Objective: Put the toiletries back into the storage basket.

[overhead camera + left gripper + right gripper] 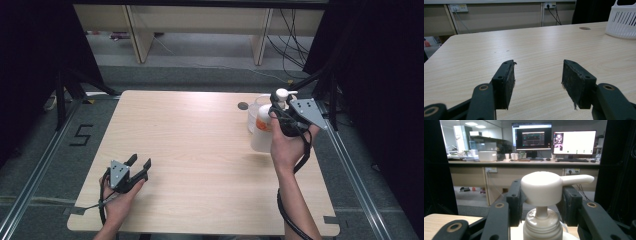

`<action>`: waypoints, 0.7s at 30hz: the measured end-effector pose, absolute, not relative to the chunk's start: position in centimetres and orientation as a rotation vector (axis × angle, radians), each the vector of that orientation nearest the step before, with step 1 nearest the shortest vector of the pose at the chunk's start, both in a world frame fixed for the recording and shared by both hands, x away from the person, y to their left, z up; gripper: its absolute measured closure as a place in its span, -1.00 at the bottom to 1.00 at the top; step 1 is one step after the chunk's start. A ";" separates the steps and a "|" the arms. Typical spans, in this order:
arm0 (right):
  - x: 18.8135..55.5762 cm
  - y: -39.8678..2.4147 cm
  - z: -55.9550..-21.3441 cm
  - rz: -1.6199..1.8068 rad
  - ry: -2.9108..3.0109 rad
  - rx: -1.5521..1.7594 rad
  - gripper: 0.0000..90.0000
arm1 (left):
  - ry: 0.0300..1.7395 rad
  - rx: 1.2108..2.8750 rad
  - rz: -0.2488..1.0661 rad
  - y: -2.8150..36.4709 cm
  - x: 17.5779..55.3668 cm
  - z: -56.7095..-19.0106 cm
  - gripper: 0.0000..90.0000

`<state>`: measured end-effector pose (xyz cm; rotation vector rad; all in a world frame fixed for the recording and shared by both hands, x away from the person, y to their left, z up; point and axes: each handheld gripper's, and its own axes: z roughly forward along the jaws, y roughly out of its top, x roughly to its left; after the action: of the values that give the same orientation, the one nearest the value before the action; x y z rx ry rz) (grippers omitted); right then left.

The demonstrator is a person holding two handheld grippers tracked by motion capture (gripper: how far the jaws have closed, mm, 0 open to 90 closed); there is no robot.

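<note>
A light wood-grain table (200,150) with rounded corners carries the things, and a small dark round hole (243,105) marks its far right part. A white pump bottle with an orange label (262,131) stands on the right side. Just behind it sits a white slotted basket (622,21), near the far right edge.

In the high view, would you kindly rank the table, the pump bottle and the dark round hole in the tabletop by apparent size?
1. Table
2. Pump bottle
3. Dark round hole
</note>
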<state>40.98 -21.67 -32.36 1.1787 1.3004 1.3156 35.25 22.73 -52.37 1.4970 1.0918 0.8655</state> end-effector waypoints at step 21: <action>40.9 -23.0 -32.1 1.293 1.273 1.186 0.33 | 1.098 1.502 0.869 22.7 35.2 -52.3 -0.05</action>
<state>40.91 -22.97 -32.07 1.1864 1.2733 1.2931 35.20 22.69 -52.34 1.5021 1.0979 0.8686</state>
